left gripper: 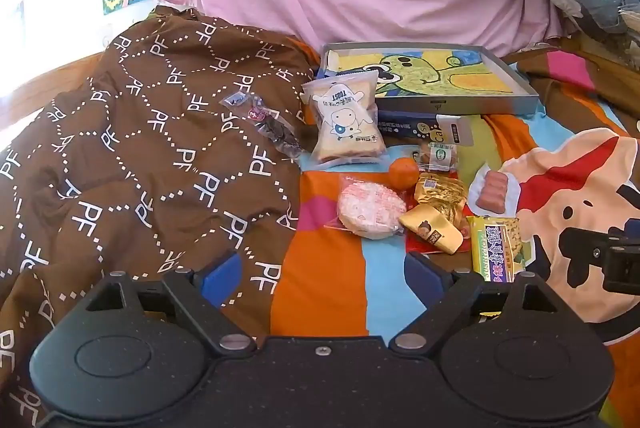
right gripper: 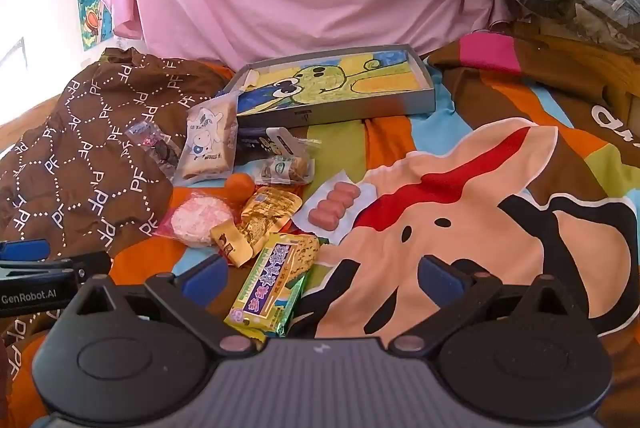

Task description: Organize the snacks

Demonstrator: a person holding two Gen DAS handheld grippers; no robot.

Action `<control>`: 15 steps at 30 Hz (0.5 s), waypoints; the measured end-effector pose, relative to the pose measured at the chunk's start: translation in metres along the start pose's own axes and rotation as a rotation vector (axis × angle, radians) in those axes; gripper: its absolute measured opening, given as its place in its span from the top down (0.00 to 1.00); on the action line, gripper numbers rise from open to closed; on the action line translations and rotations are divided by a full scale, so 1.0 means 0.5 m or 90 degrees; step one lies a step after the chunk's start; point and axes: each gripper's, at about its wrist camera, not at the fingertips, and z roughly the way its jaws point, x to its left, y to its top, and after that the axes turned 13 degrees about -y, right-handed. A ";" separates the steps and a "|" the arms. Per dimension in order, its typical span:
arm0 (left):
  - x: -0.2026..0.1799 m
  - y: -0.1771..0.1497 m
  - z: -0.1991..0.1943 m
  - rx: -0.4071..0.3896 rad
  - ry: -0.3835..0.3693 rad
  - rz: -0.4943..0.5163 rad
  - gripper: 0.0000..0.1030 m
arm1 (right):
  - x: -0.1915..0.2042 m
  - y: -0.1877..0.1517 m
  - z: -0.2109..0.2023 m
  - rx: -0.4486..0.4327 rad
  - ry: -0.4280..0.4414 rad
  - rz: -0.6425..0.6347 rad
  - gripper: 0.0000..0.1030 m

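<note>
At the far left a brown quilt point(left gripper: 152, 155) printed with white letters lies bunched over the bed. On its right slope rests a small clear packet point(left gripper: 264, 123) of something dark; its contents are too blurred to tell. Just beside it, a toast bag point(left gripper: 346, 123) with a cartoon figure leans against a dark blue box point(left gripper: 416, 127), and behind both sits a shallow grey tray point(left gripper: 452, 105) lined with a frog drawing. In front of the toast bag lies a round pink-and-white cake point(left gripper: 370, 209) in clear wrap, an orange point(left gripper: 404, 172) just right of it, and a small wrapped pastry point(left gripper: 438, 156) beyond the orange. Gold packets point(left gripper: 438, 203) are heaped next to the cake, touching a green-and-yellow cracker pack point(right gripper: 276, 284). Further right, a packet of pink sausages point(right gripper: 334, 205) lies on the striped cartoon bedsheet point(right gripper: 480, 211).

The left gripper point(left gripper: 322, 274) hovers over the sheet near the quilt's edge, its blue fingers spread wide and holding nothing. The right gripper point(right gripper: 320, 274) is likewise spread wide and empty, with the cracker pack lying between its fingers, nearer the left one.
</note>
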 end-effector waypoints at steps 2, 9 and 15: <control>0.000 0.000 0.001 0.001 0.000 0.002 0.14 | -0.004 0.000 0.002 0.002 0.001 0.001 0.00; 0.002 -0.009 0.004 0.002 -0.001 -0.001 0.14 | -0.001 0.004 0.001 0.005 -0.002 -0.004 0.00; -0.001 -0.005 0.004 0.002 -0.001 -0.004 0.14 | -0.001 0.002 0.002 0.006 -0.001 -0.003 0.00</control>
